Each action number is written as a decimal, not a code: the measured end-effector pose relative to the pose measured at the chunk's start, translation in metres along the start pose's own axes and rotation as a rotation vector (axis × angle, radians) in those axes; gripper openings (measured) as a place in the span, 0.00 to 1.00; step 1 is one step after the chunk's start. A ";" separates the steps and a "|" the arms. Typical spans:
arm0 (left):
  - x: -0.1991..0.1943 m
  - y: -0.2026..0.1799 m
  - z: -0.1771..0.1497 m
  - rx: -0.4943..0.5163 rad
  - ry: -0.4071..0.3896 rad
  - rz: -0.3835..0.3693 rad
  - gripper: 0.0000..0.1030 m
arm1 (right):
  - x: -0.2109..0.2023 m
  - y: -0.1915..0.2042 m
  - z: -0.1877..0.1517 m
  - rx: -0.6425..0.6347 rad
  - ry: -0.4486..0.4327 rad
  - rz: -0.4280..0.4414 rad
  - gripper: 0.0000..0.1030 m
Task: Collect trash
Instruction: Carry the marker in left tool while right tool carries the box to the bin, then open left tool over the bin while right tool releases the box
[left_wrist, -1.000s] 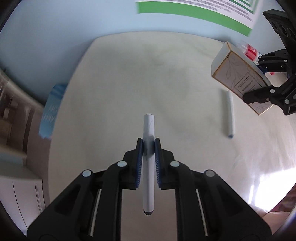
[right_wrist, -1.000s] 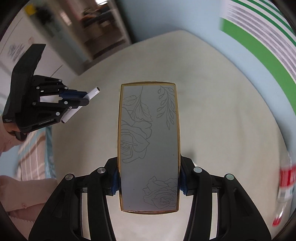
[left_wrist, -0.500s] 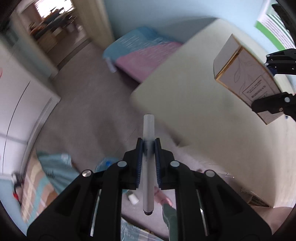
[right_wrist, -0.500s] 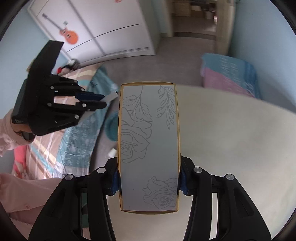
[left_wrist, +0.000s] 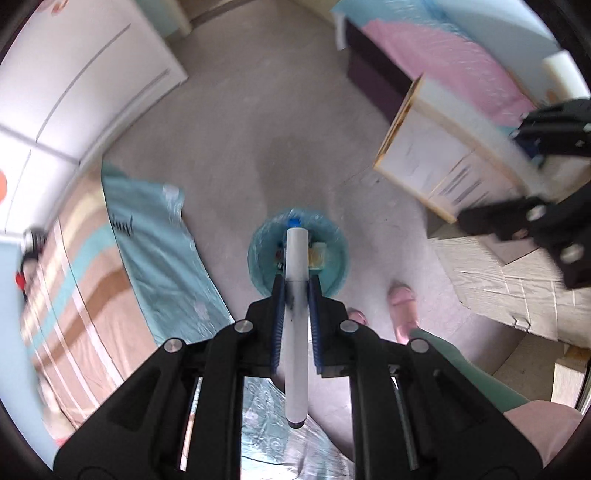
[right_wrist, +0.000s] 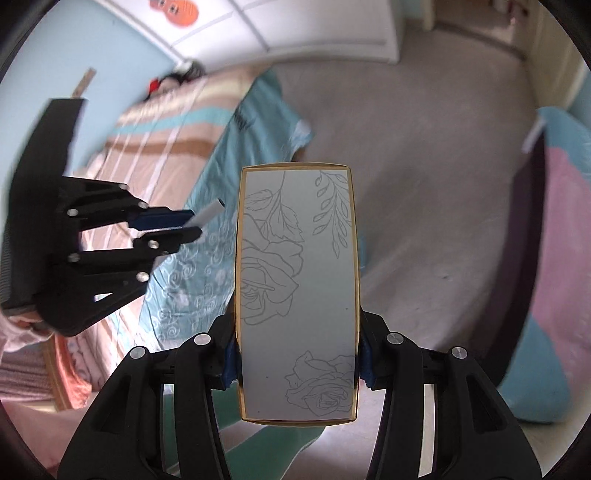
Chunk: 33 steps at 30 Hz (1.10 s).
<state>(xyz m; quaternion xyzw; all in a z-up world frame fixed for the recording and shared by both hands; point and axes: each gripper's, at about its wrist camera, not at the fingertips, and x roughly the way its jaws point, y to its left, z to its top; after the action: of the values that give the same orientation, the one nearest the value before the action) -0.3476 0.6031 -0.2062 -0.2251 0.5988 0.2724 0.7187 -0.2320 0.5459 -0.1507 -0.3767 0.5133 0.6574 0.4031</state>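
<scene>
My left gripper (left_wrist: 295, 284) is shut on a white marker pen (left_wrist: 296, 317) that runs along its fingers. It points straight down over a round bin with a blue liner (left_wrist: 334, 254) on the floor; the pen's tip lies over the bin's mouth, where some rubbish shows. My right gripper (right_wrist: 297, 350) is shut on a flat grey box with rose line drawings and a gold edge (right_wrist: 297, 288). That box (left_wrist: 439, 162) hangs at the upper right of the left wrist view. The left gripper (right_wrist: 173, 225) with the pen shows at the left of the right wrist view.
A bed with a striped cover and teal sheet (left_wrist: 155, 254) lies left of the bin. White wardrobe doors (left_wrist: 74, 85) stand beyond it. A pink and blue mattress (left_wrist: 436, 59) lies at the far side. A person's feet in pink slippers (left_wrist: 402, 306) stand next to the bin.
Both grippers have swung away from the cream table and now face the floor. The bin has come under the left gripper. Pen and box stay gripped.
</scene>
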 end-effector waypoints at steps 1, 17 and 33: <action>0.013 0.007 -0.004 -0.028 0.010 -0.007 0.11 | 0.019 0.002 0.005 -0.008 0.023 0.003 0.48; 0.222 0.051 -0.033 -0.354 0.089 -0.094 0.12 | 0.263 -0.032 0.038 -0.050 0.213 -0.013 0.50; 0.101 0.059 -0.025 -0.325 -0.014 0.008 0.59 | 0.104 -0.038 0.045 0.001 0.018 -0.018 0.70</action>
<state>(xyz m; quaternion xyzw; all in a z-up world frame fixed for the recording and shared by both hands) -0.3913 0.6432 -0.3097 -0.3339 0.5429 0.3701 0.6758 -0.2413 0.6104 -0.2509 -0.3870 0.5139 0.6501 0.4044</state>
